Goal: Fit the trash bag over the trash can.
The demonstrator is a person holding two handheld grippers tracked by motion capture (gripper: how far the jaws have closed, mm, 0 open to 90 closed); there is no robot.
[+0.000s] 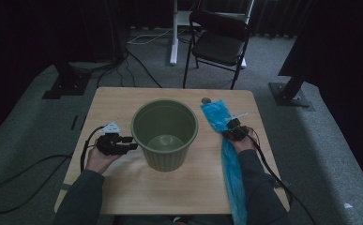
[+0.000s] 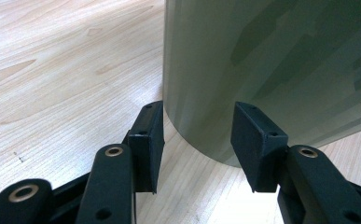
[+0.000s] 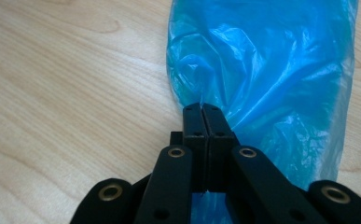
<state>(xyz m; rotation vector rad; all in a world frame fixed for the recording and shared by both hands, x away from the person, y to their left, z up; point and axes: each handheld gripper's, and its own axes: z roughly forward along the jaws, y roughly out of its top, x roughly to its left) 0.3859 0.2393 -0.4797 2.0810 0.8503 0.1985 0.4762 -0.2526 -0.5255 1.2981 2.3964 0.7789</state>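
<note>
The blue plastic bag [image 1: 228,150] lay flat along the right side of the wooden table [image 1: 123,187], its long axis running from the far edge toward the person's side. One end pointed away, near the far right corner, and the other hung over the near edge beside the person's right sleeve. In the right gripper view the bag [image 3: 267,70] was crumpled and glossy, and it spread out ahead of the jaws.

The right gripper [image 1: 236,130] rested on the bag about a third of the way from its far end. Its jaws were pressed together with a thin fold of the blue film caught between the pads, as the right gripper view [image 3: 206,112] showed.

A green plastic bucket [image 1: 164,133] stood upright at the middle of the table, just left of the bag and apart from it. Its inside looked bare down to the bottom.

The left gripper [image 1: 132,143] lay level on the table at the bucket's left side, pointing at its wall. Its jaws stood apart, the pads [image 2: 148,140] close to the lower wall of the bucket [image 2: 271,70] and not pressing on it.
</note>
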